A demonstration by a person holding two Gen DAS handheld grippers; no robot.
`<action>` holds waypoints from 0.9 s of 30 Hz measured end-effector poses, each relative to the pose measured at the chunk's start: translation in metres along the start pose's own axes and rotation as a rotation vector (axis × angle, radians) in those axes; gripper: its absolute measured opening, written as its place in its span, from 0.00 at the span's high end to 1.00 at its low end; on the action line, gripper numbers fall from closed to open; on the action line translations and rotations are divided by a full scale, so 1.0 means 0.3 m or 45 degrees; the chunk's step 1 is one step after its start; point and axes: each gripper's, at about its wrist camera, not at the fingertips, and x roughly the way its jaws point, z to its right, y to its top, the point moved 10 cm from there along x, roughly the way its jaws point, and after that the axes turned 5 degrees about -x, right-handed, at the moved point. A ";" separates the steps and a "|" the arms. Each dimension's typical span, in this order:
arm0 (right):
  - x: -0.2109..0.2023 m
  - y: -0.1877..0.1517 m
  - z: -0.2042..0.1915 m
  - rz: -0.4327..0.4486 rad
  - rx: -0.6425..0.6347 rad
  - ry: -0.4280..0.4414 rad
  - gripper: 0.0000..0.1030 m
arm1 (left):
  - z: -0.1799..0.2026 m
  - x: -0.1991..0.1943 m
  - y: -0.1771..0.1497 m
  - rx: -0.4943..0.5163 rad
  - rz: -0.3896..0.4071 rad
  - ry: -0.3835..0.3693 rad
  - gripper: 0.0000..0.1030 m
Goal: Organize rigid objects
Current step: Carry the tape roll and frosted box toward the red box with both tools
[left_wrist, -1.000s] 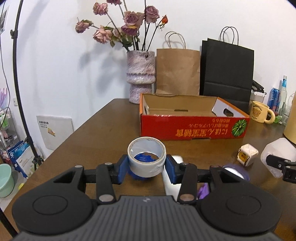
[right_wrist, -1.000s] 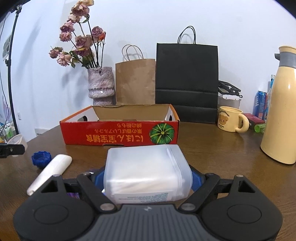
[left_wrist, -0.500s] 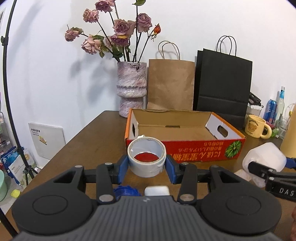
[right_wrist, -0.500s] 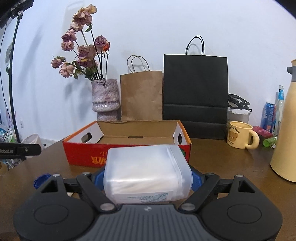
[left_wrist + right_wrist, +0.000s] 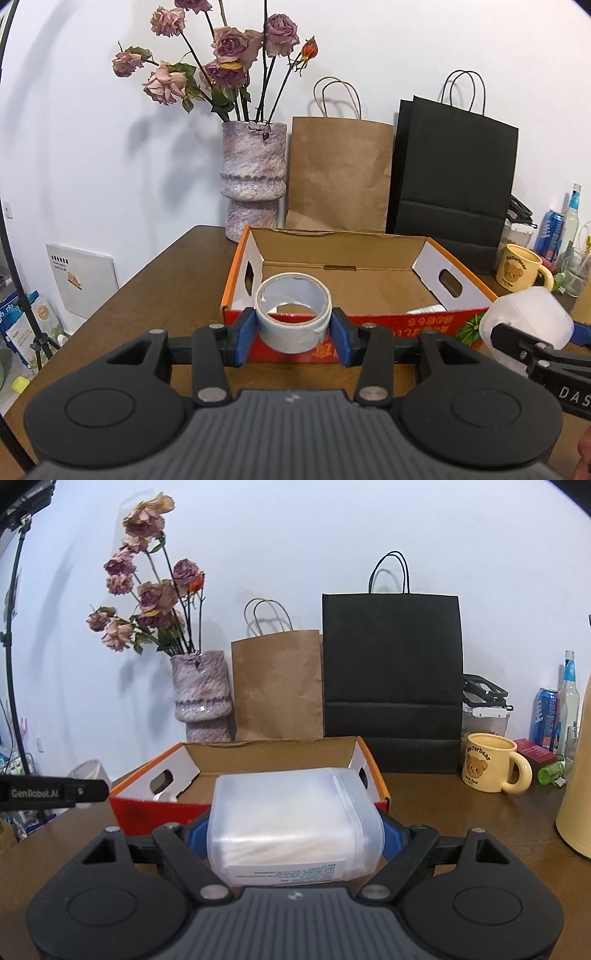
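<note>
Tape roll (image 5: pixel 293 320) gripped, plastic container (image 5: pixel 293 821) gripped

thermos (image 5: pixel 576 786) cut off, box label (image 5: pixel 284 873) blurred

A plain white wall (image 5: pixel 92 147) runs behind a brown wooden table (image 5: pixel 162 280). At the table's far edge a mottled purple vase (image 5: pixel 254 177) of dried roses stands beside a brown paper bag (image 5: pixel 338 173) and a black paper bag (image 5: pixel 454 177), both against the wall. A black stand pole (image 5: pixel 7 236) rises at left. Below, a white panel (image 5: pixel 83 282) leans against the wall; the floor clutter there is too small to make out.
</note>
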 end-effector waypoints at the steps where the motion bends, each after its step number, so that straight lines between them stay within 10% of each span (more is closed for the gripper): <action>1: 0.010 0.008 0.004 0.005 0.003 -0.002 0.18 | 0.001 0.010 0.004 -0.003 -0.001 0.002 0.57; 27: 0.303 0.129 0.016 0.021 0.010 0.012 0.18 | 0.047 0.267 0.131 -0.031 0.011 0.015 0.57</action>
